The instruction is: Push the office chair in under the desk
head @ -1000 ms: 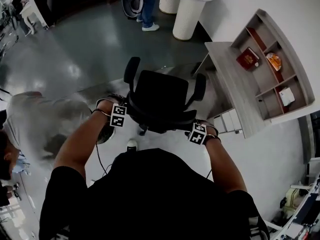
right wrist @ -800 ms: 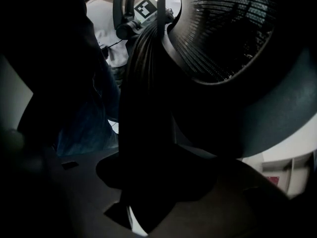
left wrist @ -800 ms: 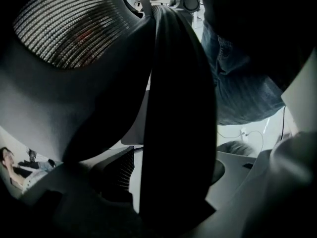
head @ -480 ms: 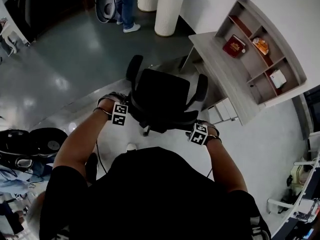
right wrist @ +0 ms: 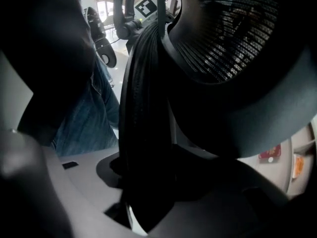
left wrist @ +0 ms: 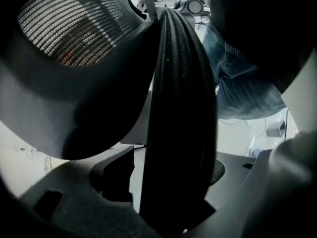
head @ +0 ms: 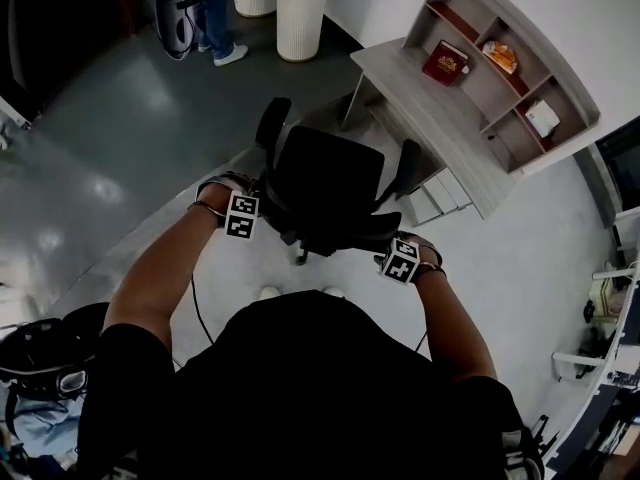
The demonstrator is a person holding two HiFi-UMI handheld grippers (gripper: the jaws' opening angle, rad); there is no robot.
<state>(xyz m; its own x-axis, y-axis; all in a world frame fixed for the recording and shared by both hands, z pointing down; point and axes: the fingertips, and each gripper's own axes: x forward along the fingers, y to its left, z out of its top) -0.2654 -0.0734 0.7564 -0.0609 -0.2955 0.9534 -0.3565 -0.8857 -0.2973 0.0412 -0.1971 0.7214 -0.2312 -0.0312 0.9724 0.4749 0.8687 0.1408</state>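
The black office chair (head: 330,178) stands on the pale floor just ahead of me, its seat toward the grey desk (head: 430,108) at the upper right. My left gripper (head: 245,208) grips the left of the backrest's top rim and my right gripper (head: 398,258) the right. In the left gripper view the ribbed black rim (left wrist: 181,108) fills the gap of the left gripper (left wrist: 173,202), and the mesh back (left wrist: 74,29) shows above. In the right gripper view the same rim (right wrist: 146,108) runs between the jaws of the right gripper (right wrist: 148,202). The fingertips themselves are hidden.
A shelf unit (head: 510,78) with a red book (head: 445,63) sits on the desk, and white drawers (head: 440,193) stand beneath it. A person in jeans (head: 210,13), another chair (head: 165,13) and white ribbed pillars (head: 300,8) are at the back. Dark gear (head: 40,358) lies lower left.
The chair has swung round with both grippers on its back, the left hand moving more, so the seat faces the desk more squarely. The desk and floor have shifted in the view.
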